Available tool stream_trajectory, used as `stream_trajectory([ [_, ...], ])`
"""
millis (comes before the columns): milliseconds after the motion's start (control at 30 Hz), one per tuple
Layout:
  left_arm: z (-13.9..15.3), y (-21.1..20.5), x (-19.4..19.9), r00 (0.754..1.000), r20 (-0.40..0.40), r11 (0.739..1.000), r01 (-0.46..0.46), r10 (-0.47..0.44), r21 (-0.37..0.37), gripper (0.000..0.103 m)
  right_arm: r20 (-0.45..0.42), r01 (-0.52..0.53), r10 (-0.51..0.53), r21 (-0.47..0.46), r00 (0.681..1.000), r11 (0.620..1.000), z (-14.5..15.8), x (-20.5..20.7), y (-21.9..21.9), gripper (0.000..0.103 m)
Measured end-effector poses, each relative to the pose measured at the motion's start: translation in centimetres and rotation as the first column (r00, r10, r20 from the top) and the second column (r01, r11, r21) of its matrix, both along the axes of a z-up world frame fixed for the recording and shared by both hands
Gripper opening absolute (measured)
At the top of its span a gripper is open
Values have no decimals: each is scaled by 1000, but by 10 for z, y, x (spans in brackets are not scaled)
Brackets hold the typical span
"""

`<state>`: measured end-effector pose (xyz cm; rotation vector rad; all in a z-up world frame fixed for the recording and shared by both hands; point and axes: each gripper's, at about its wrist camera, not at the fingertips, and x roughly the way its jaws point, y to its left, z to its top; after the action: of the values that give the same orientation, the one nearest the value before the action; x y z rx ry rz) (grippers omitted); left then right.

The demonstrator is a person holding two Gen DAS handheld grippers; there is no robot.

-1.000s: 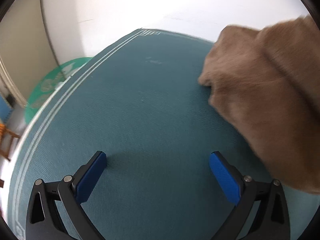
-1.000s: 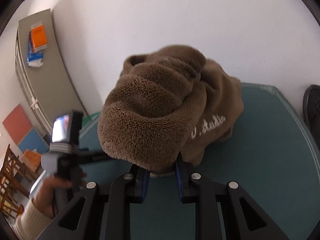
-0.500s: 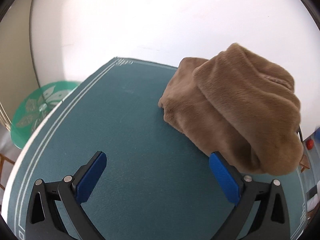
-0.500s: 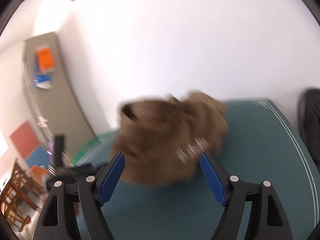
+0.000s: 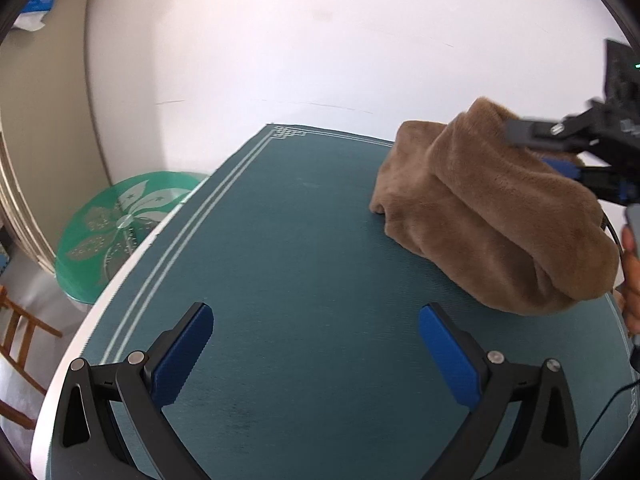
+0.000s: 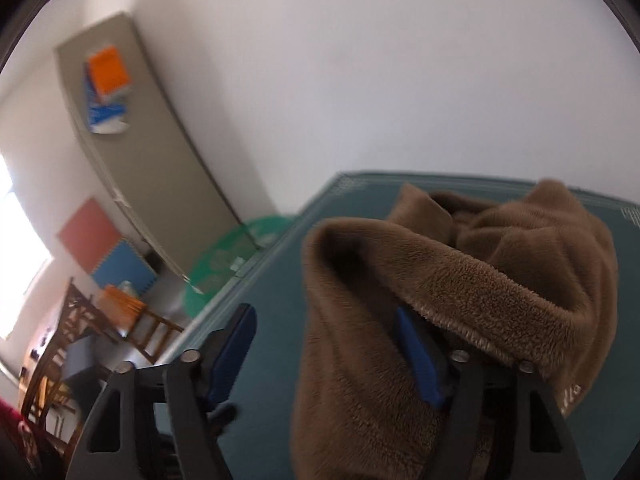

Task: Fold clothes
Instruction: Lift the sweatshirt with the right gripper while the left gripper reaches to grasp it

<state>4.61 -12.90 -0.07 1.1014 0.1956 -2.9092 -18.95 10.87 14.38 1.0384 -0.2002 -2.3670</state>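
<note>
A brown fleece garment (image 5: pixel 492 208) lies bunched on the teal mat (image 5: pixel 304 264), to the right of and beyond my left gripper (image 5: pixel 316 344). That gripper stands open over bare mat with nothing between its blue pads. In the right wrist view the garment (image 6: pixel 500 276) fills the lower right. My right gripper (image 6: pixel 324 320) has its jaws closing with a thick fold of fleece between them. The fold drapes over the right finger (image 6: pixel 420 356), while the left pad (image 6: pixel 236 344) stands clear of the cloth. The right gripper (image 5: pixel 568 168) also shows behind the garment in the left wrist view.
The mat covers a white table (image 5: pixel 120 276) that stands against a white wall. A green round glass table (image 5: pixel 120 224) stands off the table's left edge, with wooden chairs (image 6: pixel 80 332) beyond it. A person's hand (image 5: pixel 630 264) shows at the far right.
The right gripper let go of the fleece, opened wide, swung left and now has a fold between its jaws again. The left gripper drew back, so the garment sits further off.
</note>
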Motion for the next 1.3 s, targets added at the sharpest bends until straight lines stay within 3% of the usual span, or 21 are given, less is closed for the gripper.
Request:
stream_trajectory([
  [100, -1, -5, 1, 1000, 0, 1000, -13, 13, -1, 103, 47, -53, 52, 9, 998, 999, -10, -8, 0, 40],
  [233, -4, -8, -1, 1000, 1, 1000, -17, 17, -4, 103, 87, -194, 188, 71, 978, 978, -25, 3, 0, 22],
  [367, -1, -10, 3, 1000, -11, 1000, -18, 17, -24, 103, 132, -347, 332, 119, 934, 930, -50, 36, 17, 21],
  [533, 6, -3, -9, 1000, -14, 1000, 19, -19, 12, 103, 194, -406, 381, 112, 904, 907, -77, 80, 52, 21],
  [733, 14, 17, -26, 992, -9, 984, 129, -129, 126, 103, 187, -359, 338, 91, 922, 929, -91, 109, 90, 21],
  [933, -1, 4, -44, 989, 50, 963, 125, -141, 239, 103, 158, -297, 286, 49, 945, 954, -92, 108, 132, 22],
  [1067, -9, 3, -60, 981, 79, 930, 143, -180, 339, 103, 148, -274, 264, 58, 953, 960, -95, 107, 154, 22],
  [1233, -17, 21, -89, 947, 144, 851, 183, -287, 492, 102, 130, -252, 245, 40, 961, 967, -100, 105, 177, 22],
  [1267, -19, 26, -95, 938, 158, 833, 186, -308, 520, 95, 125, -246, 240, 39, 963, 968, -100, 104, 181, 22],
  [1300, -21, 30, -99, 932, 166, 821, 187, -322, 540, 77, 121, -241, 235, 38, 965, 970, -101, 103, 186, 22],
])
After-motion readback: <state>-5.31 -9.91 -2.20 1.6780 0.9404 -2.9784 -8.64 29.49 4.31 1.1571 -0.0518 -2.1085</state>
